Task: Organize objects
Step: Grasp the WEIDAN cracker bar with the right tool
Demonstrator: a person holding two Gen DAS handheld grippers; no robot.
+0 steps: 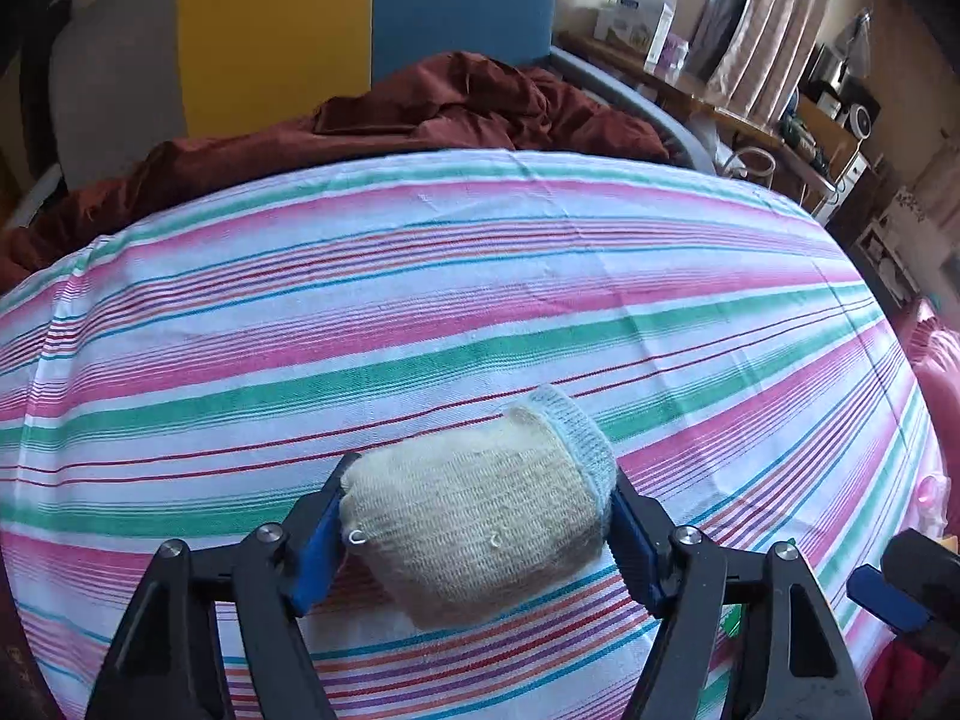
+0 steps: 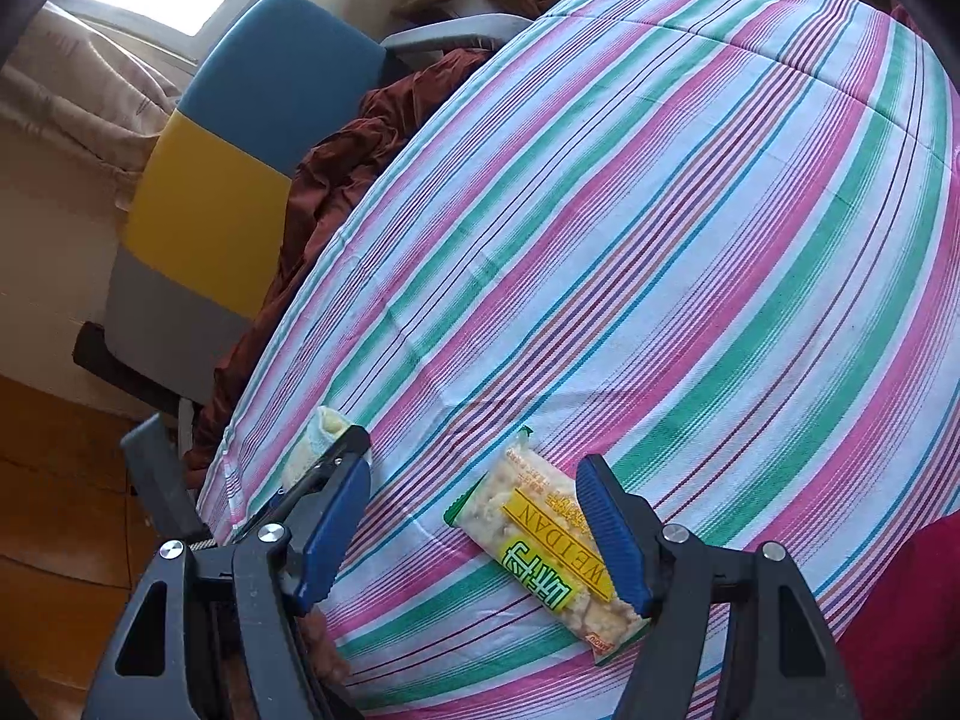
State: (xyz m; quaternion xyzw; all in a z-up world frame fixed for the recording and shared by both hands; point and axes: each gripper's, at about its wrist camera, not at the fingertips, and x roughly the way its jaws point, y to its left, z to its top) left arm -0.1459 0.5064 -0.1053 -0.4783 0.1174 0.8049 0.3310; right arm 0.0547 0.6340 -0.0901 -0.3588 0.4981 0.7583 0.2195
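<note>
My left gripper (image 1: 477, 495) is shut on a rolled cream sock with a pale blue cuff (image 1: 480, 516), held just above the striped bedsheet (image 1: 420, 300). In the right wrist view the sock (image 2: 321, 441) and left gripper show at the left. My right gripper (image 2: 474, 492) is open, its blue pads (image 2: 336, 534) on either side of a snack packet with yellow and green print (image 2: 552, 546) that lies flat on the sheet (image 2: 660, 240). The packet lies nearer the right finger.
A crumpled rust-red blanket (image 1: 450, 108) lies at the far end of the bed against a yellow and blue headboard (image 1: 360, 18). Shelves with boxes (image 1: 780, 108) stand at the right. Wooden floor (image 2: 54, 510) lies past the bed's edge.
</note>
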